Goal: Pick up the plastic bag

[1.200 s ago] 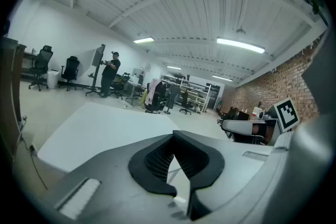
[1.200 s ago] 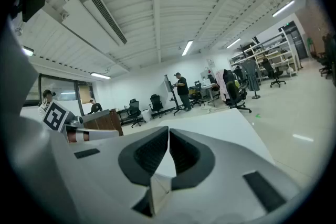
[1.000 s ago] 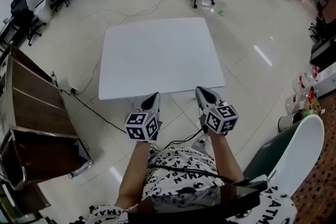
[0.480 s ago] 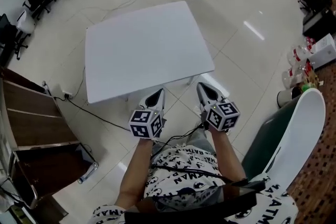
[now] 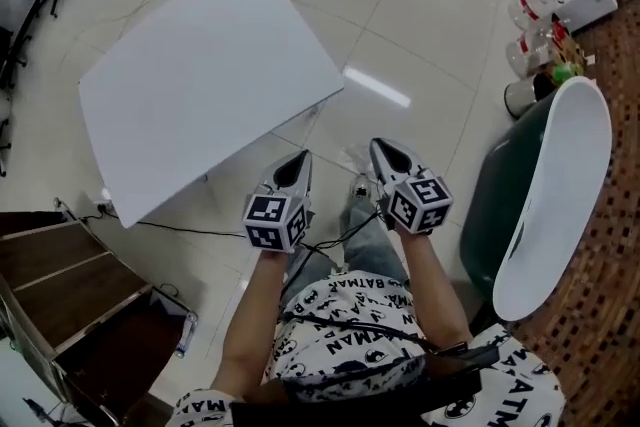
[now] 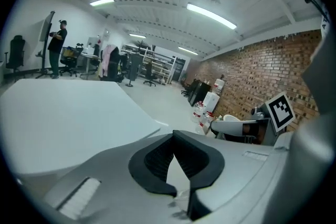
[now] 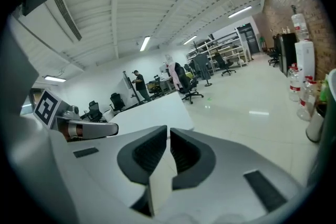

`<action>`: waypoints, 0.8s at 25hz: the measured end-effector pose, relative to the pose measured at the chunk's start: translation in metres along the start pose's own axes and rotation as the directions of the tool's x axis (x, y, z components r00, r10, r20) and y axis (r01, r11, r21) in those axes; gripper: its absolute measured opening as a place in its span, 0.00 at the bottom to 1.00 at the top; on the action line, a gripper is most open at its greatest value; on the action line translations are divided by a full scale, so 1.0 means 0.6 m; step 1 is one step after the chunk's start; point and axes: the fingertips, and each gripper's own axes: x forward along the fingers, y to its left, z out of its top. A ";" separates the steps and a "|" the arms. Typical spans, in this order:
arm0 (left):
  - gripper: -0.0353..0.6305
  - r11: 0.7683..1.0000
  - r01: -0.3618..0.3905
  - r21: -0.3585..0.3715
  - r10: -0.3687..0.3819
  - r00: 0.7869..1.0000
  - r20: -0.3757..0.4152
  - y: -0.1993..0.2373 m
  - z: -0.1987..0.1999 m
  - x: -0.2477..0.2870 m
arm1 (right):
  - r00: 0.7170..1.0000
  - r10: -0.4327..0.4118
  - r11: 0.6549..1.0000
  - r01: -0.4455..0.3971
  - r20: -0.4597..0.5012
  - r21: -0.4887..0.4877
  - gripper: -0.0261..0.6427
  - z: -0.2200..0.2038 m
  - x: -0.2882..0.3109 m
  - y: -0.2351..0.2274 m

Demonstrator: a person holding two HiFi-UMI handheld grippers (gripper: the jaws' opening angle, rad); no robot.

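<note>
Plastic bag (image 5: pixel 351 158), a faint clear crumple, lies on the floor tiles (image 5: pixel 420 45) between the tips of the left gripper (image 5: pixel 299 158) and right gripper (image 5: pixel 379 147); both jaw pairs are closed, empty.

Print on the person's shirt (image 5: pixel 352 287): "BATMAN", repeated in black capitals over white cloth, head view. Cubes on left tool (image 5: pixel 293 171) and right tool (image 5: pixel 392 161): black-and-white square code markers, no letters. Other print too small to read

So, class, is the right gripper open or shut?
Shut. The right gripper has its jaws together, only a thin slit apart, with nothing seen between them.
</note>
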 end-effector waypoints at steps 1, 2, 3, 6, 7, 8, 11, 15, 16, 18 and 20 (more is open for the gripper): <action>0.05 1.000 0.011 0.011 -0.011 1.000 -0.020 -0.010 -0.012 0.023 | 1.000 -0.022 1.000 0.022 -0.011 0.011 0.09 -0.012 -0.001 -0.029; 0.06 1.000 0.021 0.017 -0.021 0.999 -0.042 -0.019 -0.025 0.046 | 0.999 -0.042 0.999 0.043 -0.025 0.022 0.09 -0.027 -0.004 -0.056; 0.06 0.999 0.031 0.020 -0.029 0.997 -0.067 -0.029 -0.041 0.067 | 0.997 -0.062 0.997 0.063 -0.042 0.032 0.09 -0.043 -0.007 -0.084; 0.06 0.999 0.048 0.012 -0.046 0.989 -0.142 -0.047 -0.090 0.131 | 0.990 -0.096 0.993 0.102 -0.099 0.057 0.09 -0.096 -0.005 -0.158; 0.06 0.999 0.049 0.008 -0.047 0.986 -0.160 -0.048 -0.104 0.152 | 0.988 -0.096 0.992 0.104 -0.118 0.067 0.09 -0.114 0.003 -0.179; 0.06 0.999 0.048 0.001 -0.048 0.983 -0.175 -0.046 -0.119 0.171 | 0.986 -0.093 0.992 0.104 -0.138 0.077 0.20 -0.133 0.011 -0.198; 0.06 0.999 0.044 -0.027 -0.049 0.972 -0.229 -0.042 -0.172 0.216 | 0.973 -0.104 0.988 0.125 -0.207 0.091 0.27 -0.204 0.033 -0.249; 0.07 0.998 0.046 -0.041 -0.057 0.949 -0.309 -0.039 -0.253 0.284 | 0.952 -0.108 0.984 0.143 -0.287 0.105 0.35 -0.304 0.073 -0.314; 0.07 0.998 0.048 -0.044 -0.060 0.942 -0.330 -0.037 -0.277 0.301 | 0.945 -0.110 0.984 0.147 -0.308 0.100 0.37 -0.331 0.083 -0.327; 0.07 0.997 0.048 -0.053 -0.064 0.928 -0.367 -0.028 -0.325 0.334 | 0.930 -0.112 0.984 0.152 -0.349 0.089 0.41 -0.390 0.108 -0.354; 0.07 0.997 0.043 -0.065 -0.065 0.916 -0.397 -0.015 -0.373 0.370 | 0.914 -0.107 0.985 0.152 -0.391 0.085 0.41 -0.457 0.140 -0.383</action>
